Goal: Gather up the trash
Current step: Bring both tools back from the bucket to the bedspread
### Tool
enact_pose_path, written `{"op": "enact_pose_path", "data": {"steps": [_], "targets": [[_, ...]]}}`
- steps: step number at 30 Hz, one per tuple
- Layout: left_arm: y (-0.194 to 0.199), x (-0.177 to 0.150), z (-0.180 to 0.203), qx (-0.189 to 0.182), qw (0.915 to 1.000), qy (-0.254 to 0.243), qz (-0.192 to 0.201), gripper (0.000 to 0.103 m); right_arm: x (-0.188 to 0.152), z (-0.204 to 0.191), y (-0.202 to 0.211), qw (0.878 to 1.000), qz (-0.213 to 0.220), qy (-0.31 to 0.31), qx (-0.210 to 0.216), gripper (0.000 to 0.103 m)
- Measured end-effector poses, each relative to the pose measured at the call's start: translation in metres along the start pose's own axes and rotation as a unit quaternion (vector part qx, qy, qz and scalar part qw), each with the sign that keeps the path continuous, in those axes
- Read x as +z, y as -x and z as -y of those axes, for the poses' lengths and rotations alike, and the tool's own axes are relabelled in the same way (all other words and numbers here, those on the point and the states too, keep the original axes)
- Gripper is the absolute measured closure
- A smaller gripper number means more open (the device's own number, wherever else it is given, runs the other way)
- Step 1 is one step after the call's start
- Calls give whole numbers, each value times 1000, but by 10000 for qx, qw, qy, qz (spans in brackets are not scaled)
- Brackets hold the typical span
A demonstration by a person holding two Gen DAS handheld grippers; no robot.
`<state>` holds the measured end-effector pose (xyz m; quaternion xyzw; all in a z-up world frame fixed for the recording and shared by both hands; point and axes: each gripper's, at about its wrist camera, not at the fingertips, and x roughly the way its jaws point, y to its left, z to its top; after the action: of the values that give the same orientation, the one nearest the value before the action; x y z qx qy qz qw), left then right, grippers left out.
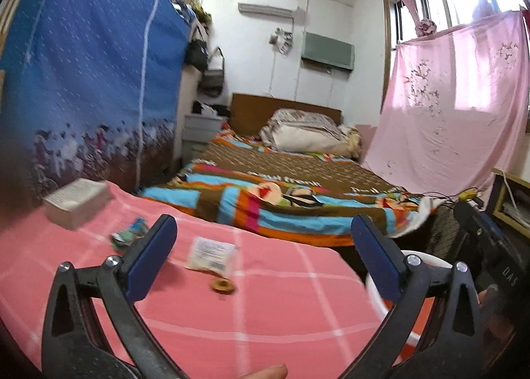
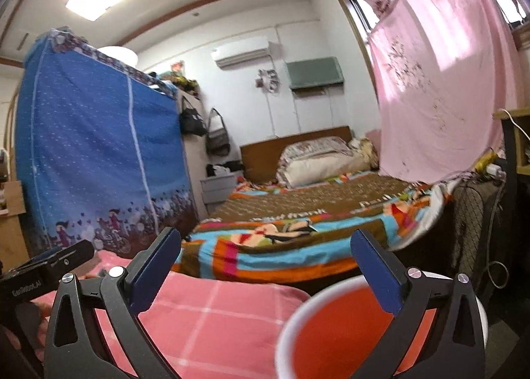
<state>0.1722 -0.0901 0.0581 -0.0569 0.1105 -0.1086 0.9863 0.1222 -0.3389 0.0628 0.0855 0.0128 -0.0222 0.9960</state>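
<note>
Hovering empty over the pink cloth, between pickups.
Left gripper [image 1: 263, 240] and right gripper [image 2: 266, 254] are both gaping wide, holding nothing; next, likely closing on the white wrapper [image 1: 212, 253], then the crumpled scrap [image 1: 129, 233], for the red bin [image 2: 331, 329].

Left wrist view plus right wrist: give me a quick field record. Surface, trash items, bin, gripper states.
surface: pink checked cloth
trash on cloth: clear wrapper with white label; crumpled teal wrapper; small round brown piece
other item: white box at the cloth's far left
bin: white-rimmed container with red inside, beside the cloth's right edge
left gripper: open, nothing between the jaws
right gripper: open, nothing held, over the bin's rim
</note>
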Motion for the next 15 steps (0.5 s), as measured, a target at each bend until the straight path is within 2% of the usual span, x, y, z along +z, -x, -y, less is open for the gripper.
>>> {"op": "enact_pose_path", "data": {"steps": [9,15], "targets": [[16,-1,-40,474,9977,-359,318,0,-4,-47,-4,9974,387,355,487,0],[22,-5,-66,586,9963,-522,361,0,-11,-73,-7,9941,504,572,771,0]]}}
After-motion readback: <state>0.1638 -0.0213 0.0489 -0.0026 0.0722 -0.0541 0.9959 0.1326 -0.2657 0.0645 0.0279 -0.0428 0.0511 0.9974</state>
